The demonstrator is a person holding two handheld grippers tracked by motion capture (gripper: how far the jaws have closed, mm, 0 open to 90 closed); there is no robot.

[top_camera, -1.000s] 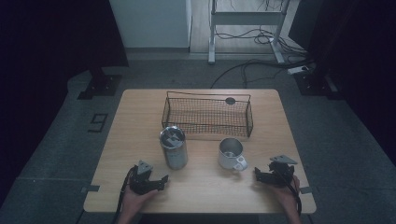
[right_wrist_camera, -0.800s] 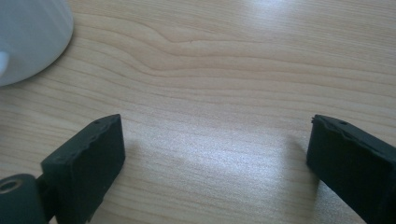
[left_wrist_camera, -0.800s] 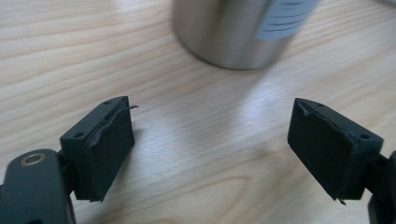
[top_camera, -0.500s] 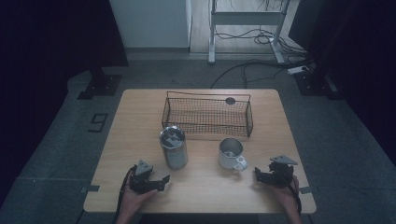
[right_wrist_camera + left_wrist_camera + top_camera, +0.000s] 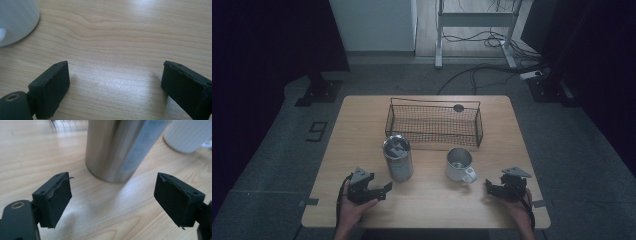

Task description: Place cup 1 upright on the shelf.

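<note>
Jaws wide apart on your left gripper [image 5: 382,189] and right gripper [image 5: 491,188], both empty. Steel tumbler [image 5: 398,159], frame centre, probably slick: off-centre squeeze tips it into mug [image 5: 459,164].

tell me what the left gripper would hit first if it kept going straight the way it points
Most likely the steel tumbler, standing straight ahead between the open jaws of the left gripper; depth is hard to judge.

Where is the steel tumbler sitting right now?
In the high view the steel tumbler stands upright on the table, left of the white mug, just in front of the wire basket, ahead of the open left hand-held gripper.
</note>
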